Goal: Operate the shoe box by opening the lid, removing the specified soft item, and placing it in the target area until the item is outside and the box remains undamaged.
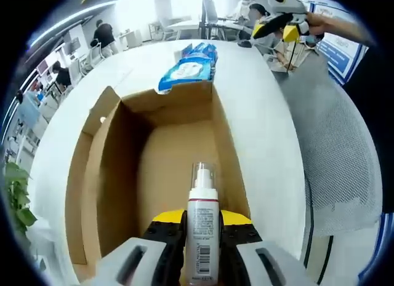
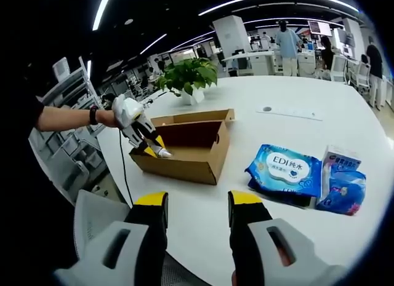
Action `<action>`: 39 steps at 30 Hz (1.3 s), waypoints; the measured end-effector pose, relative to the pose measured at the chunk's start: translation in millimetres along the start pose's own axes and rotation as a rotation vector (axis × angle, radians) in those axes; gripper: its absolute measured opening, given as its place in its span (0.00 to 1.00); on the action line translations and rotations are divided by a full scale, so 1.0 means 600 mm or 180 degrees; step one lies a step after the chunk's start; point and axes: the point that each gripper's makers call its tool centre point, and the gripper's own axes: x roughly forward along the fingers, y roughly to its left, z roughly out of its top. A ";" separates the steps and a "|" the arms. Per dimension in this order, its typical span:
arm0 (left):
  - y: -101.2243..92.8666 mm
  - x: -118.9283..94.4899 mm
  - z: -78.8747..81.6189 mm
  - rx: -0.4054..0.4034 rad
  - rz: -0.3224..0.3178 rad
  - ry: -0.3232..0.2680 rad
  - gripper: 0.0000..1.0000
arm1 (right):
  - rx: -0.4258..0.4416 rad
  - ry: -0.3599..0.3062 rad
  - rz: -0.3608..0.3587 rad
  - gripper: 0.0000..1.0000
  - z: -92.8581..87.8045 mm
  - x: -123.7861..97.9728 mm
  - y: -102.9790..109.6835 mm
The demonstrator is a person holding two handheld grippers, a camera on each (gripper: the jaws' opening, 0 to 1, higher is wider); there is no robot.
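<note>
On a white surface (image 2: 295,95), the left tool (image 1: 202,232) grips a pump bottle (image 1: 202,237) upright over the open cardboard shoe box (image 1: 154,154), while the right tool (image 2: 197,206) hangs open and empty, near a blue wipes pack (image 2: 286,169) beside the box.

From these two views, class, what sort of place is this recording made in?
Probably an open-plan office: long strip ceiling lights, rows of white desks with people working at them, and a leafy green potted plant on the big white table.
</note>
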 end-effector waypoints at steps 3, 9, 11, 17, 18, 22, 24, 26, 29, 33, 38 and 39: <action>-0.003 -0.009 0.030 0.0092 0.0010 -0.0089 0.20 | -0.0029 0.0000 0.0012 0.36 0.001 0.001 0.000; -0.022 -0.021 0.091 0.0336 -0.0053 -0.0211 0.20 | -0.0119 0.0008 0.0021 0.36 0.007 0.008 -0.001; -0.030 -0.025 0.113 0.0410 -0.0085 -0.0268 0.20 | -0.0156 0.0005 0.0037 0.36 0.010 0.010 0.004; -0.050 -0.035 0.170 0.0580 -0.0155 -0.0454 0.20 | -0.0298 0.0006 0.0091 0.36 0.018 0.017 0.014; -0.054 -0.036 0.178 0.0593 -0.0177 -0.0490 0.20 | -0.0308 -0.0002 0.0096 0.36 0.020 0.017 0.015; -0.071 -0.045 0.217 0.0629 -0.0273 -0.0665 0.20 | -0.0383 -0.0070 0.0154 0.34 0.035 0.022 0.028; -0.077 -0.048 0.229 0.0652 -0.0302 -0.0711 0.20 | -0.0434 -0.0122 0.0199 0.34 0.045 0.025 0.035; -0.082 -0.050 0.241 0.0687 -0.0326 -0.0756 0.20 | -0.0486 -0.0142 0.0221 0.33 0.052 0.026 0.039; -0.093 -0.053 0.256 0.0740 -0.0390 -0.0813 0.20 | -0.0660 -0.0186 0.0269 0.33 0.067 0.030 0.049; -0.102 -0.059 0.271 0.0786 -0.0449 -0.0873 0.20 | -0.0853 -0.0203 0.0332 0.34 0.079 0.034 0.059; -0.112 -0.067 0.287 0.0807 -0.0508 -0.0954 0.20 | -0.1109 -0.0152 0.0407 0.37 0.081 0.040 0.068; -0.115 -0.069 0.290 0.0819 -0.0524 -0.0965 0.20 | -0.1139 -0.0142 0.0414 0.37 0.080 0.040 0.069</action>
